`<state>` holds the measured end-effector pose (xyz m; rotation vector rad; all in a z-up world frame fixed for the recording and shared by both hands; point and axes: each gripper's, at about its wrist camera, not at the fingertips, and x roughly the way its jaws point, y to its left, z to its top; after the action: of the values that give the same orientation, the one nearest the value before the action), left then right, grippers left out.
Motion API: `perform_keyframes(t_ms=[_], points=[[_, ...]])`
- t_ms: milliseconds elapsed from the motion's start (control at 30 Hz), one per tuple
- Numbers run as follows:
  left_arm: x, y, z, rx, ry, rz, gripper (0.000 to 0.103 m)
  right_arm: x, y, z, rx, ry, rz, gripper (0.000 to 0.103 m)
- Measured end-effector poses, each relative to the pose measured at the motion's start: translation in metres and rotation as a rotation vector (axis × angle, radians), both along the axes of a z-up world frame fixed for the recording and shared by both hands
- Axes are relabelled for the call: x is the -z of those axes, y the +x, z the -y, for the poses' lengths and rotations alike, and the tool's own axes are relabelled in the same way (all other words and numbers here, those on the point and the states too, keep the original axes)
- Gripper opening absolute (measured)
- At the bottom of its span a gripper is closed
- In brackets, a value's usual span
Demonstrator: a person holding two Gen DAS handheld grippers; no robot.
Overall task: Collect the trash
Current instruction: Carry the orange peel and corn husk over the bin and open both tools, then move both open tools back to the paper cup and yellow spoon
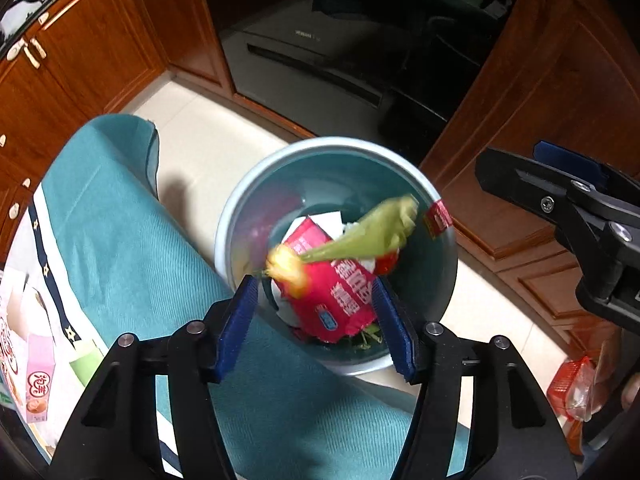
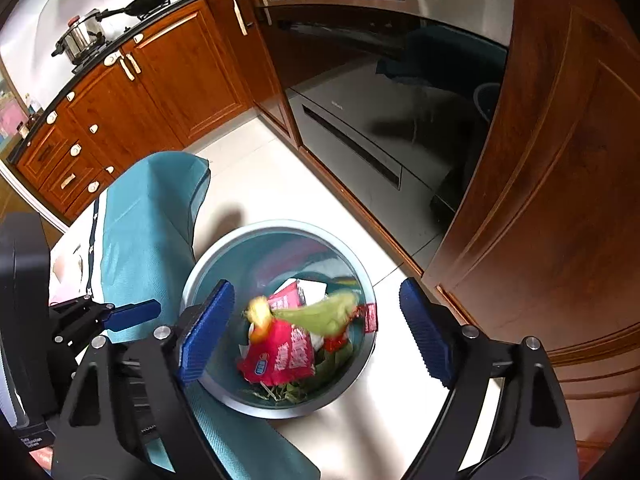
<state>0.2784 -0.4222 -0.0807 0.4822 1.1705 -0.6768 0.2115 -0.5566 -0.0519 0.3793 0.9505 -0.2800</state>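
Hovering over the bin [image 1: 240, 216] on the floor beside the teal-covered table's edge [image 1: 132, 240], the left tongs [image 1: 316, 320] gape empty; a blurred green-and-yellow scrap [image 1: 360, 236] and red wrapper [image 1: 438, 218] hang above its trash; the right tongs [image 2: 316, 332] also stand wide, empty.

Red wrapper [image 1: 340, 292] in the bin [image 1: 240, 216]: large white Chinese characters, too blurred to read; a small blue oval logo near its lower edge, illegible. Small red wrapper piece [image 1: 438, 218] at the bin's rim: white print, unreadable. Pink carton [image 1: 38, 380] at the left edge of the left wrist view: red Chinese characters in a white heart, reading uncertain. Oven front [image 1: 304, 44]: short pale brand word, too small to make out.
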Motion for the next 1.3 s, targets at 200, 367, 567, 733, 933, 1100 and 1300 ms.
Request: perform_keyframes(t_ms=[200,367,567,733,933,1100,1300], points=[[-0.003,-0.006,-0.003,0.009,-0.001,0.004,0.061,0.0,-0.003,-0.003,0.004,0.009,-0.017,0.084],[-0.012,-0.016,-0.009,0.016,-0.014,0.013,0.062,-0.005,-0.007,-0.009,0.001,0.006,-0.022,0.084],[-0.028,-0.028,-0.017,0.021,-0.037,0.03,0.064,-0.014,-0.016,-0.019,-0.01,-0.009,-0.026,0.084],[-0.04,-0.039,-0.028,0.021,-0.059,0.043,0.065,-0.025,-0.028,-0.03,-0.016,-0.023,-0.02,0.084],[-0.056,-0.056,-0.054,0.014,-0.081,0.058,0.065,-0.041,-0.044,-0.052,-0.035,-0.038,-0.005,0.084],[-0.068,-0.073,-0.092,-0.006,-0.095,0.079,0.073,-0.048,-0.061,-0.084,-0.075,-0.018,0.008,0.088],[-0.075,-0.093,-0.158,-0.058,-0.101,0.102,0.075,-0.054,-0.075,-0.137,-0.172,-0.011,0.002,0.088]])
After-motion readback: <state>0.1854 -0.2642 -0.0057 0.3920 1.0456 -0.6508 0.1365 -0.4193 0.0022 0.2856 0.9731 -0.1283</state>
